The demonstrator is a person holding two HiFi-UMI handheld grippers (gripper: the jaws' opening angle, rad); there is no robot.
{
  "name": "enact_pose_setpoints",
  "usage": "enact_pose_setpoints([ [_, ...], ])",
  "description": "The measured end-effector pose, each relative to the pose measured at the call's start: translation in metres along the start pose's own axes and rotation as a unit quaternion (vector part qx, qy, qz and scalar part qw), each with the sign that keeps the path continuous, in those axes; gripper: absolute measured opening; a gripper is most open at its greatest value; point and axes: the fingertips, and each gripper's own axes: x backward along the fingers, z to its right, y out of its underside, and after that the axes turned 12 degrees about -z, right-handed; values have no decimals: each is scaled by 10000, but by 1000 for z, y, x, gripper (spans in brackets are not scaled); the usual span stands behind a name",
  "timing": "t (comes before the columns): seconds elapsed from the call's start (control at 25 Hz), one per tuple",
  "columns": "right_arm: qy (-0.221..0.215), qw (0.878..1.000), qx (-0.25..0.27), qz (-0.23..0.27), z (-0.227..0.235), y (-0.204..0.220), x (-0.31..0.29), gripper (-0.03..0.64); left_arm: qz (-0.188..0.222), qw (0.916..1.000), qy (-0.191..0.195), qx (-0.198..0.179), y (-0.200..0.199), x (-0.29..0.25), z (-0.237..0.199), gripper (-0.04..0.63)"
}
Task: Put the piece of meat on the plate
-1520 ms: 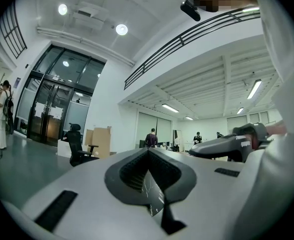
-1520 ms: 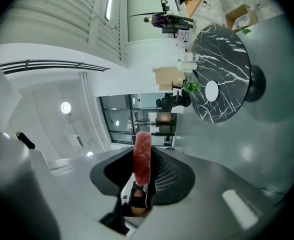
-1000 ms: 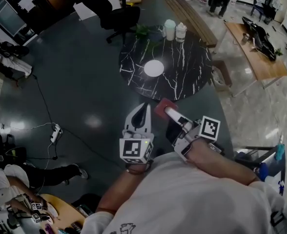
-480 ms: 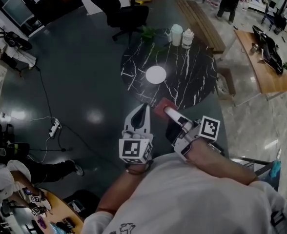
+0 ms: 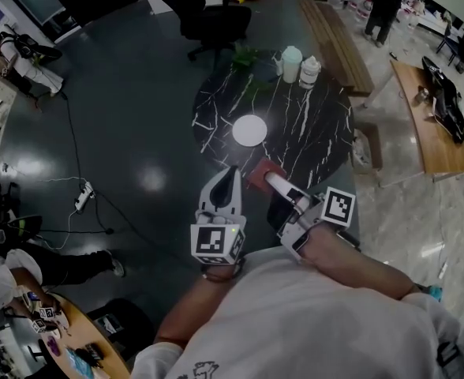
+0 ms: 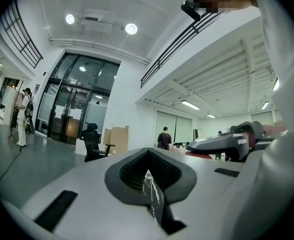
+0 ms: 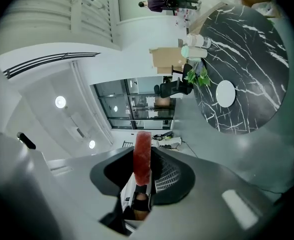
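A red slab of meat [image 5: 263,172] stands on edge between the jaws of my right gripper [image 5: 270,178], which is shut on it. In the right gripper view the meat [image 7: 142,156] sticks up from the jaws, with the white plate [image 7: 225,93] far ahead. The plate [image 5: 249,129] lies bare on a round black marble table [image 5: 311,133]. The meat hangs level with the table's near edge. My left gripper [image 5: 226,181] floats just left of the right one, short of the table, shut with nothing in it.
Two pale bottles [image 5: 293,63] and a green plant [image 5: 246,58] stand at the table's far side. A black office chair [image 5: 212,18] sits beyond, a wooden bench [image 5: 334,30] at the back right, a wooden desk [image 5: 433,125] at the right. Cables [image 5: 82,196] lie on the floor.
Both grippers have travelled together towards the table. The plate and table sit closer in the head view, and the meat now reaches the table's near edge.
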Motion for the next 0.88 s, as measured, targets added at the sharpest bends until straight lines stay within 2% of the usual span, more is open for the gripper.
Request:
enact_pose_setpoints([
  [0.44, -82, 9996, -98, -250, 0, -44, 21, 92, -14, 9993, -364, 104, -3, -35, 17, 6],
  [0.88, -103, 9998, -136, -113, 6, -73, 30, 92, -16, 9995, -310, 71, -7, -65, 21, 6],
])
